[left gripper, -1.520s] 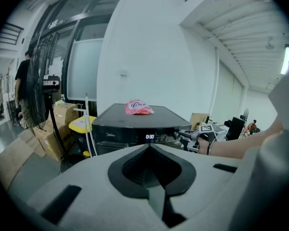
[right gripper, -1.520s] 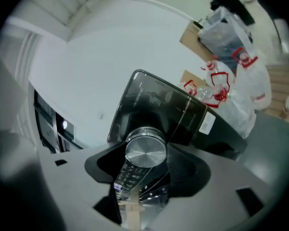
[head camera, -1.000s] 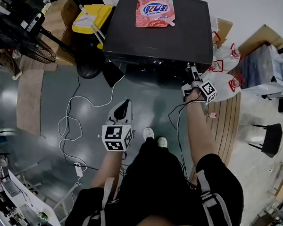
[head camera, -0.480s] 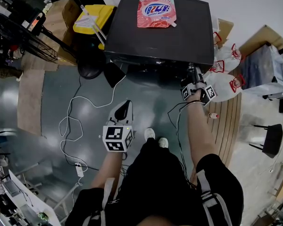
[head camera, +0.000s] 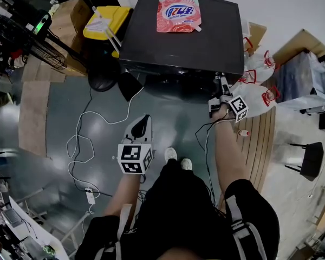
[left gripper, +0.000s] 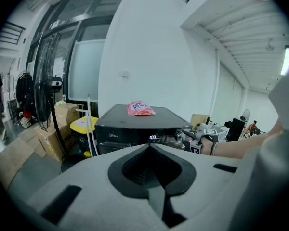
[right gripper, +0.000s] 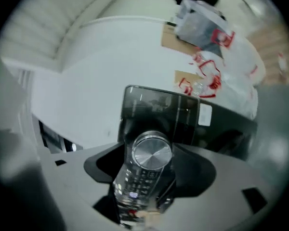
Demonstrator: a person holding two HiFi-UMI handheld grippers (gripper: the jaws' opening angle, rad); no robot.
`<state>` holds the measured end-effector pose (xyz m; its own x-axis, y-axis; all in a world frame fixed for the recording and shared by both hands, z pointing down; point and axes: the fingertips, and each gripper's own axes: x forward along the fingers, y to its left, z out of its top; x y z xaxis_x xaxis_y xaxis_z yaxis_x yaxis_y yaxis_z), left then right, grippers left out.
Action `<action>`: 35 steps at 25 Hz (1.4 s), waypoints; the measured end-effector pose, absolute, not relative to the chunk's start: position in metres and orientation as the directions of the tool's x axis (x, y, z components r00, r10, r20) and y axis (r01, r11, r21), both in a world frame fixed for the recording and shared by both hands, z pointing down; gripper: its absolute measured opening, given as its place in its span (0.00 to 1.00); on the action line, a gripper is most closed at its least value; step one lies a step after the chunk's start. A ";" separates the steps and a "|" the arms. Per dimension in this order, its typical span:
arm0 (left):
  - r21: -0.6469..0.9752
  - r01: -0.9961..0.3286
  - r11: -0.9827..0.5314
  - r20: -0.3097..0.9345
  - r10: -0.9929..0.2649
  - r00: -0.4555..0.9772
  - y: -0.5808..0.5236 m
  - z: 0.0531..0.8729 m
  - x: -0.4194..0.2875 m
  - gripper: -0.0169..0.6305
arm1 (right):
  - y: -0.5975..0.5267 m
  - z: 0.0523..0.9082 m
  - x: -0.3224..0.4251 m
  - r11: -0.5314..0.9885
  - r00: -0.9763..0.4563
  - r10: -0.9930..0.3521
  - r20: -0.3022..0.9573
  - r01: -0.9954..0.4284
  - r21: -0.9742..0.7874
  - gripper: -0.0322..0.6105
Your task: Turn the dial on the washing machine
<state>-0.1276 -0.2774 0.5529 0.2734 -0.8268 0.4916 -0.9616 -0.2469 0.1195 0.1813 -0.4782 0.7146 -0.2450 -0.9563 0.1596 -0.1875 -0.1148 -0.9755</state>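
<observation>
Grey floor (head camera: pixel 59 118), black washing machine (head camera: pixel 184 42): my right claw (head camera: pixel 220 85) grips its round silver dial (right gripper: pixel 152 152), turn likely underway; left claw (left gripper: pixel 149 147) closed, empty.

Unreadable digits on washing machine display (left gripper: pixel 154 138)

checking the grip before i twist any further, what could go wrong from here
1. The right gripper is clamped on the dial by its smooth, shiny rim. The jaws could slip round it instead of turning it, so the setting on the washing machine might not change.
2. A loose cable hangs from that gripper down past the person's feet. It may tug or snag as the wrist rolls.
</observation>
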 end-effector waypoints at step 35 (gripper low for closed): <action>0.121 -0.966 -0.227 0.503 -0.825 0.257 -0.270 0.562 -0.148 0.03 | -0.486 0.702 0.159 0.081 -0.016 -0.896 0.443 -0.988 0.128 0.47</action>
<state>-0.1475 -0.2700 0.5618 0.2570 -0.8255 0.5025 -0.9663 -0.2271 0.1213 0.1593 -0.4860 0.7020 -0.0158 -0.8963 0.4432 -0.9885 0.0808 0.1282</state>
